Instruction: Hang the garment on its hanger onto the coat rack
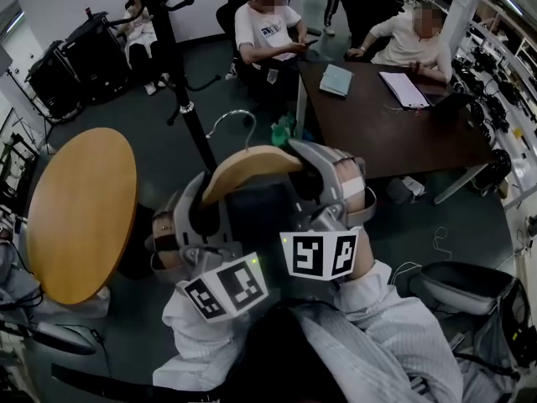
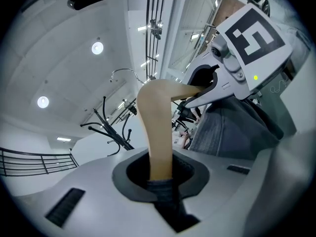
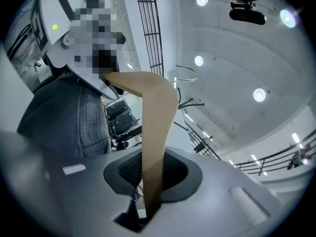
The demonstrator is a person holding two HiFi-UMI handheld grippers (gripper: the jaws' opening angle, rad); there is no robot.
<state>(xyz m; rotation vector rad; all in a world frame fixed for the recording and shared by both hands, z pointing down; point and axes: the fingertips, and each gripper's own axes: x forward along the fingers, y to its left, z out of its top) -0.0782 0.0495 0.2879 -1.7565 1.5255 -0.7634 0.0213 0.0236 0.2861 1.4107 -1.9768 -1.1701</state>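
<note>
Clamping one wooden shoulder apiece, the left gripper (image 2: 160,184) and the right gripper (image 3: 147,201) carry the hanger (image 1: 248,167) between them. Their jaws press on the wood, and the left pair also pinches a fold of the dark garment (image 1: 262,218) draped under it. The garment hangs in the air close to the person's chest, above the grey floor. Ahead, the wire hook (image 1: 236,122) points towards the black coat rack (image 1: 179,81), which stands apart from it, past the round table (image 1: 80,208). People (image 1: 264,28) sit at a desk (image 1: 377,128) beyond. The hook is thin and partly blurred, so I cannot be sure which way its opening faces. If it faces away, it may skate off a peg. Uneven hands would tilt the hanger and let the cloth slide, and a hard push could rock the rack.
</note>
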